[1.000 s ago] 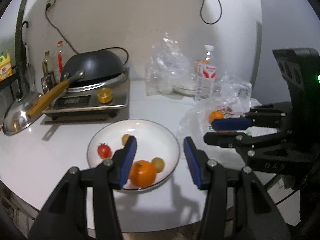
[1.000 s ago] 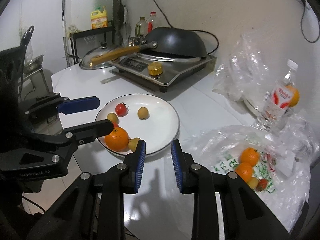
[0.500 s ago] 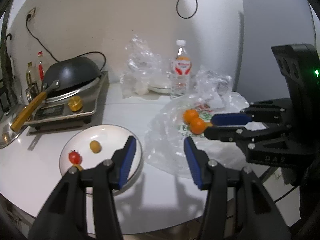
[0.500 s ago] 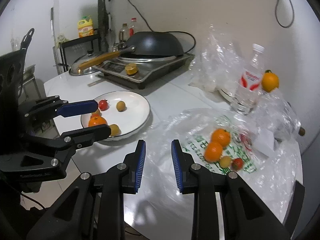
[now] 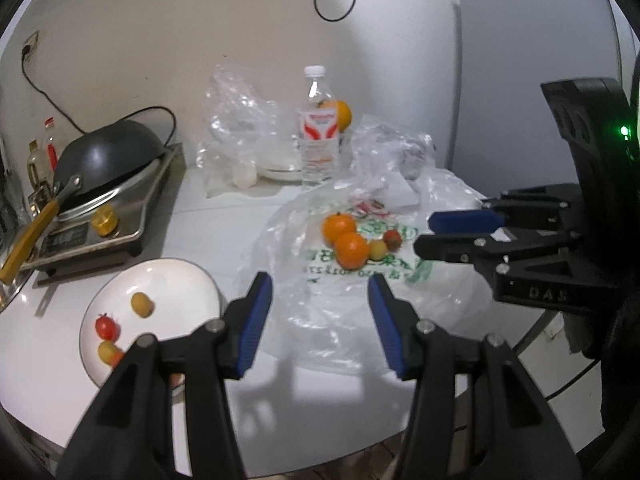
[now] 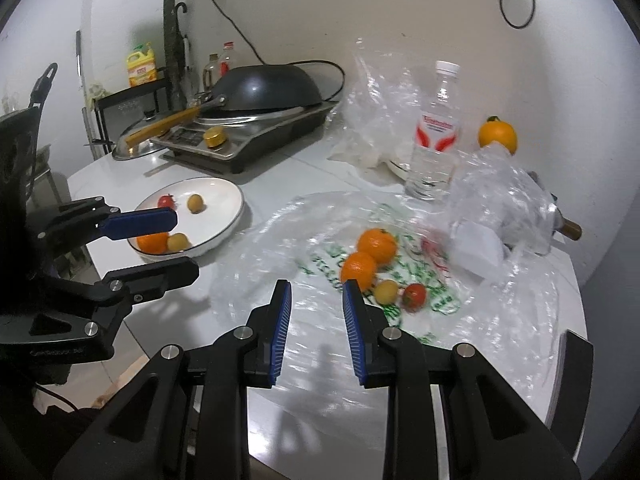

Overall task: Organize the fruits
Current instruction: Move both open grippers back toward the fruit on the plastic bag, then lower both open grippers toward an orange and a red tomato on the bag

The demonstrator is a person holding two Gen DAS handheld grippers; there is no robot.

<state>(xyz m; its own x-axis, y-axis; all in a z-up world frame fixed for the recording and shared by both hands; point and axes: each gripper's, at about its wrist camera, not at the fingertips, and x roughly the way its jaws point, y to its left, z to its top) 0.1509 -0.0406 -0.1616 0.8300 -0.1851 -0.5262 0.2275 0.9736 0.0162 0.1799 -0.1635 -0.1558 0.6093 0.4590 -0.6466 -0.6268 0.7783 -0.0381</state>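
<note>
From the left gripper's view, the left gripper point(image 5: 320, 320) hangs spread and empty over the front of the table point(image 5: 208, 216). Below it to the left sits the plate point(image 5: 176, 280), already holding a small tomato point(image 5: 107, 327) and a few yellowish fruits. Ahead, on the flattened plastic bag point(image 5: 360, 304), two oranges point(image 5: 346, 240), a yellow fruit and a red one wait. Roughly half the sorting looks done.

From the right gripper's view, the right gripper point(image 6: 316, 320) hovers above the bag with its jaws drawn close together and nothing between them, the loose fruit just beyond its tips. Another orange point(image 6: 497, 135) sits far back behind the water bottle point(image 6: 434, 136). The table's curved edge runs close under both tools; between plate and bag the top is bare, while the stove point(image 6: 256, 140) and the crumpled plastic crowd the back.
</note>
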